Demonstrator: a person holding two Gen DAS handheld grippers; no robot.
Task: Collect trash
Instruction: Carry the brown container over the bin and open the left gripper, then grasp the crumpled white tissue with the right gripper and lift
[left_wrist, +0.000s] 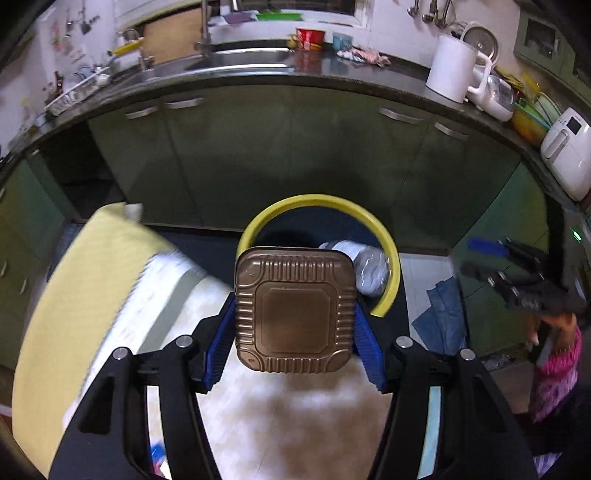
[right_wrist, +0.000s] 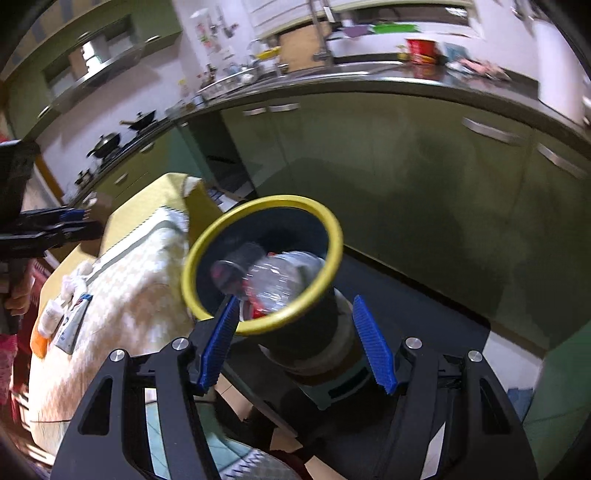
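Observation:
My left gripper (left_wrist: 294, 328) is shut on a brown ribbed plastic tray (left_wrist: 293, 310), held in front of a dark bin with a yellow rim (left_wrist: 317, 201). A crumpled clear plastic bottle (left_wrist: 369, 269) lies in the bin. In the right wrist view, my right gripper (right_wrist: 295, 336) is open and empty just over the near edge of the bin (right_wrist: 258, 325), which holds the bottle (right_wrist: 280, 280) and other trash. The left gripper (right_wrist: 55, 225) shows at the far left there, and the right gripper (left_wrist: 517, 280) at the far right of the left wrist view.
A table with a yellow and white checked cloth (right_wrist: 122, 295) stands left of the bin, with wrappers and tissue (right_wrist: 62, 314) on it. Green kitchen cabinets (left_wrist: 295, 155) and a dark countertop with a sink (left_wrist: 240, 62) lie behind. A blue cloth (left_wrist: 443, 314) lies on the floor.

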